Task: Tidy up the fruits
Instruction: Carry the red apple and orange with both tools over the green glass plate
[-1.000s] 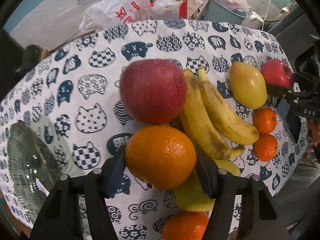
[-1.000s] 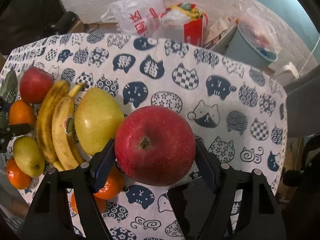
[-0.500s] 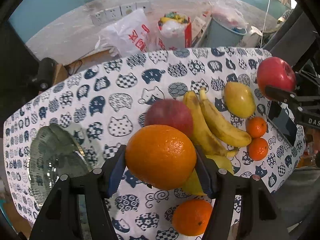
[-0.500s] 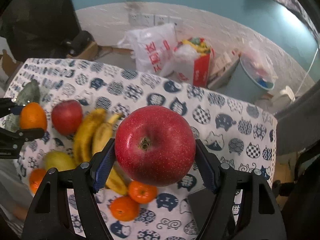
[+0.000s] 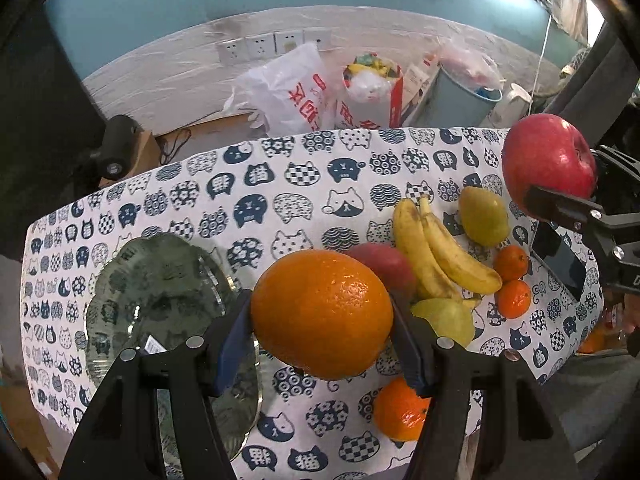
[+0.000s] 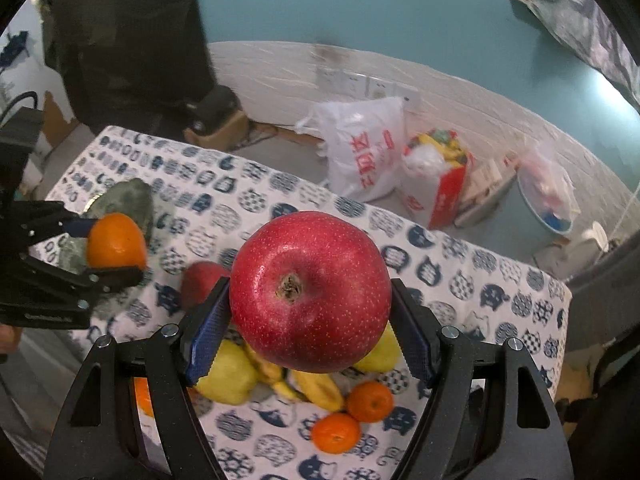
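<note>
Left wrist view: my left fingers (image 5: 322, 344) stand about half open and are clamped on a large orange (image 5: 322, 314), both blue pads pressed against its sides, the fruit clear of the surface (image 5: 280, 184). A glass plate (image 5: 160, 300) lies on the cat-print cloth at near left, just beside the orange. The remaining fruit sits right of centre: a second red apple (image 5: 384, 264) partly hidden behind the orange, a bunch of bananas (image 5: 436, 252), two pears (image 5: 482, 216), two small mandarins (image 5: 512, 280) and another orange (image 5: 402, 410) at the near edge. At far right my right fingers (image 5: 560, 200) carry a red apple (image 5: 546, 162) aloft.

Right wrist view: my right fingers (image 6: 310, 332) are rather more than half open and closed on that red apple (image 6: 310, 292), stem end toward the camera, held above the bananas and pears. The left fingers (image 6: 100, 248) with the orange show at left, near the plate (image 6: 128, 200).

Assessment: the step in hand is carrying, both fruits lifted and not yet placed. The plate appears the likely destination. Next move calls for lowering the orange onto it first, releasing only once it rests, then bringing the apple across without the two tools colliding.
</note>
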Tool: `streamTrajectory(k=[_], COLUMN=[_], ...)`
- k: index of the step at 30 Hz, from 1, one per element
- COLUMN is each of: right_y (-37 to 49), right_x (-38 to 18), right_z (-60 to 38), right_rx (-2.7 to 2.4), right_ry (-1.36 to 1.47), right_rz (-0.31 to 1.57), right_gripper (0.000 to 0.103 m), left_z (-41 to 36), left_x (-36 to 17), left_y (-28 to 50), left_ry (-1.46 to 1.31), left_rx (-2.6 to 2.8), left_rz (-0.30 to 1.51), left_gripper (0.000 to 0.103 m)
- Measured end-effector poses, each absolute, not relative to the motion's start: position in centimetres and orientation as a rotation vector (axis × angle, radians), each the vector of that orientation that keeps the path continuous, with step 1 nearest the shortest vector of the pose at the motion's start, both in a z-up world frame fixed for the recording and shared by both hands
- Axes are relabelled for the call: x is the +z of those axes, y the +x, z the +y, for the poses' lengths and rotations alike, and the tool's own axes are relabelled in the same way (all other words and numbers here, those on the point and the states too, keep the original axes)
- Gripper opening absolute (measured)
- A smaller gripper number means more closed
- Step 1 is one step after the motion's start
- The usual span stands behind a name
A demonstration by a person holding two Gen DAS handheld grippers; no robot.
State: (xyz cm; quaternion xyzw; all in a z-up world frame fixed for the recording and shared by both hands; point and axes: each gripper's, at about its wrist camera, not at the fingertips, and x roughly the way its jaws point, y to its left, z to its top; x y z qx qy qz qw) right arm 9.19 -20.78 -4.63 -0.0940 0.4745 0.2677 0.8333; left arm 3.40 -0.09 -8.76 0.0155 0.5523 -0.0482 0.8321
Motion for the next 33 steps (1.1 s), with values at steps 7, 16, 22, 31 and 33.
streamTrajectory(k=[7, 16, 22, 31, 33], right_y=[8.2, 7.3, 6.6, 6.0, 5.7], right_x=[-3.9, -4.2, -4.7, -6.6, -7.2], right_z=[-16.7, -10.5, -6.1, -0.1, 1.1], right_rx=[0.645, 0.754, 0.823, 0.902, 0.915], right_ry=[-0.222, -0.254, -0.273, -0.298, -0.317], right_rz=[0.995, 1.015, 1.031, 1.085, 1.097], right_gripper=[0.076, 0.076, 0.076, 0.076, 0.076], left_z=[2.7, 7.5, 10.9, 15.0, 15.8], left_x=[-8.0, -8.3, -9.3, -11.1, -11.8], left_y=[2.0, -0.3, -1.8, -3.7, -3.9], left_ry=[0.006, -0.051, -0.091, -0.129, -0.137], left_rx=[-0.065, 0.003, 0.053, 0.118, 0.13], left_rz=[1.15, 1.145, 1.159, 1.189, 1.202], left_gripper=[0.066, 0.066, 0.066, 0.066, 0.066])
